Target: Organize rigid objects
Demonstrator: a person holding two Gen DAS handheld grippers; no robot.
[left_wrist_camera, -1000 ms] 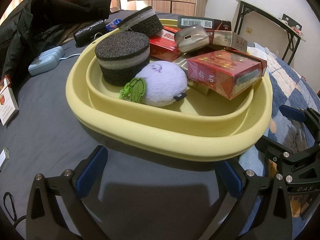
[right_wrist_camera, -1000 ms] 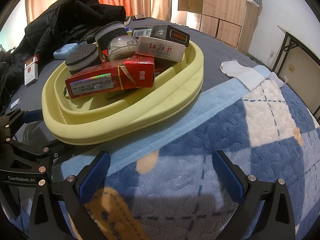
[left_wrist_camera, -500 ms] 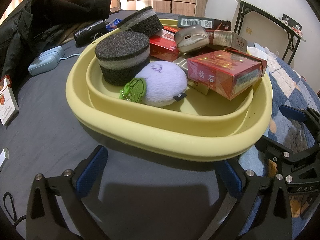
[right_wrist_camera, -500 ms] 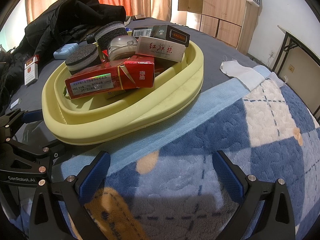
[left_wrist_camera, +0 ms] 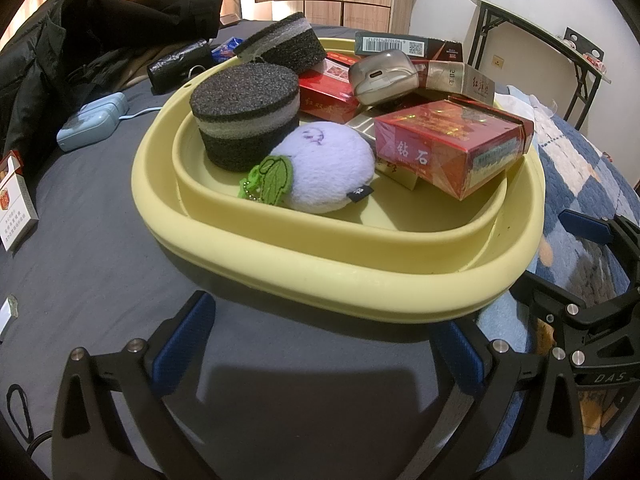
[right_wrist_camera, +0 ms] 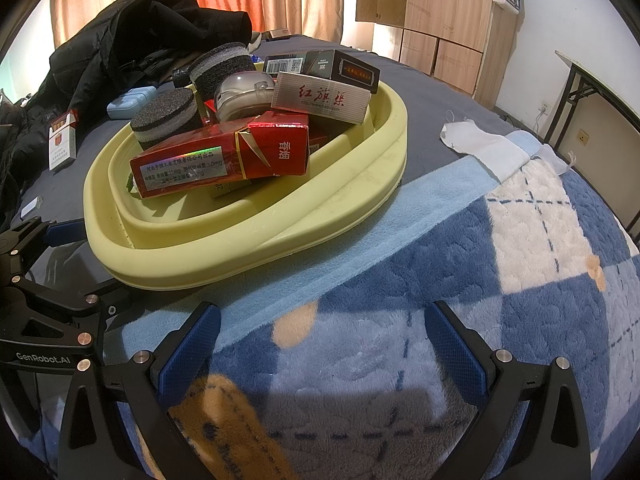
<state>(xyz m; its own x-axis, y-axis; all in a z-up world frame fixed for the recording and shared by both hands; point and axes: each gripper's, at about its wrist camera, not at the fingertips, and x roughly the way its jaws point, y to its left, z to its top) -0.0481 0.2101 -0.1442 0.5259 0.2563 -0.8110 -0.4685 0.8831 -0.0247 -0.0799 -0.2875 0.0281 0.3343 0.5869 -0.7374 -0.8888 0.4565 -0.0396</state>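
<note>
A: Left wrist view first — left gripper [left_wrist_camera: 320, 344] low over the dark sheet, jaws spread wide, nothing between them. Parked just short of the yellow basin [left_wrist_camera: 340, 276], prob. so the rim stays reachable.

B: Contents?

A: Piled in, not sorted — two round black sponges, nearer one [left_wrist_camera: 245, 114] upright, a purple plush [left_wrist_camera: 328, 164] leaning on it, a red carton [left_wrist_camera: 448, 148] tilted on other boxes, "钻石" legible. Grey earbud case [left_wrist_camera: 380, 76] perched on top. Barcode box at the back, digits too small. Loose cigarette pack [left_wrist_camera: 14, 204] well apart, left edge — likely yet to be collected.

B: Right wrist view?

A: Right gripper [right_wrist_camera: 322, 344] over the blue plaid blanket [right_wrist_camera: 440, 280], jaws also spread, empty. Basin half on the blanket edge. White pack [right_wrist_camera: 320, 96] reads "红旗渠"; red carton side shows "香烟". "GenRobot.AI" on the other gripper's frame.
</note>
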